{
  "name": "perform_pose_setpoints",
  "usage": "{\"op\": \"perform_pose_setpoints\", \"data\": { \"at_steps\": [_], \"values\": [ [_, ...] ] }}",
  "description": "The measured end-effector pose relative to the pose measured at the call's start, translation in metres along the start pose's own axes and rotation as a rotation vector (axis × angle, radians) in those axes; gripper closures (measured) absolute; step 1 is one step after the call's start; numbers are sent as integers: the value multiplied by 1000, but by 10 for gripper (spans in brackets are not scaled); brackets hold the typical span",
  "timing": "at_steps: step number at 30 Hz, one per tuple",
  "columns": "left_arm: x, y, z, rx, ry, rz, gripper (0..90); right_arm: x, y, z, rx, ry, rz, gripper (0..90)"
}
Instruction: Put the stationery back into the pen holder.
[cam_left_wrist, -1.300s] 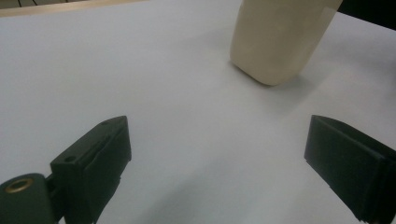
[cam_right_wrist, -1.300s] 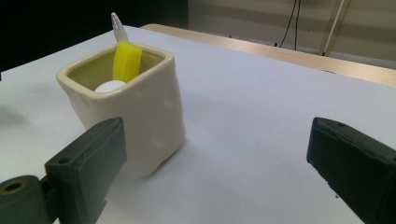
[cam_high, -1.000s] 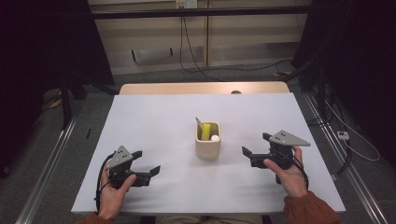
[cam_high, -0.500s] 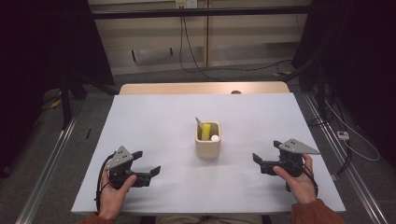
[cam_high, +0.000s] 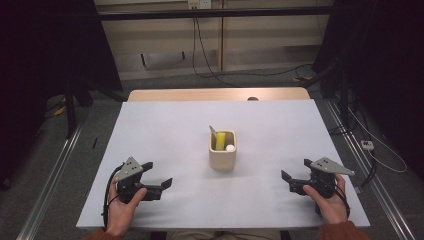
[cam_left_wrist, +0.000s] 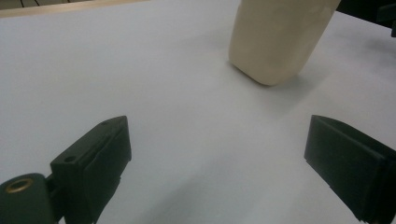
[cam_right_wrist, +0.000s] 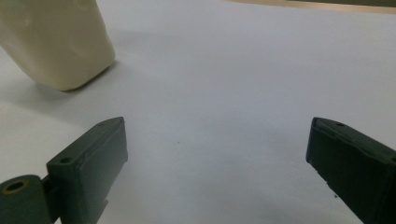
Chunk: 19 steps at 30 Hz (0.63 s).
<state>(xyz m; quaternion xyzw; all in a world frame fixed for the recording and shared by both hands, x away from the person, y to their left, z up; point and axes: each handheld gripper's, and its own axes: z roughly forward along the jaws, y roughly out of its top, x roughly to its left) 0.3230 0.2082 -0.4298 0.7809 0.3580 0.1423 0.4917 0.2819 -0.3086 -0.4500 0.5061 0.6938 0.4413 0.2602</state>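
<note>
A cream square cup (cam_high: 222, 156) stands at the middle of the white table (cam_high: 175, 125). It holds a yellow object (cam_high: 218, 141), a small white piece (cam_high: 229, 147) and a grey stick (cam_high: 213, 130). My left gripper (cam_high: 159, 174) rests near the front left, open, with nothing between its jaws. Over at the front right, my right gripper (cam_high: 295, 170) is open and empty too. In the left gripper view the cup (cam_left_wrist: 280, 37) stands ahead of the gripper (cam_left_wrist: 217, 135). In the right gripper view the cup (cam_right_wrist: 56, 42) is at the upper left, beyond the gripper (cam_right_wrist: 217, 135).
A strip of wooden tabletop (cam_high: 215, 94) shows past the far edge of the white surface. Metal rails (cam_high: 50, 175) run along the floor on both sides, and cables (cam_high: 380, 160) lie on the floor at the right.
My right gripper has drawn back toward the front right corner, away from the cup. The left gripper has stayed where it was.
</note>
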Motion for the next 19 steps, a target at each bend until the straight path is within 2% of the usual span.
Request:
{"op": "perform_pose_setpoints", "data": {
  "at_steps": [3,8,19],
  "values": [
    [1,0,0,-6,0,-5,72,1,-2,-1,-18,-11,-8,56],
    [1,0,-1,-7,2,-10,73,4,-3,-1,-18,4,-30,53],
    [3,1,0,-13,4,-33,73,2,-3,1,-14,-5,-15,50]
  ]
}}
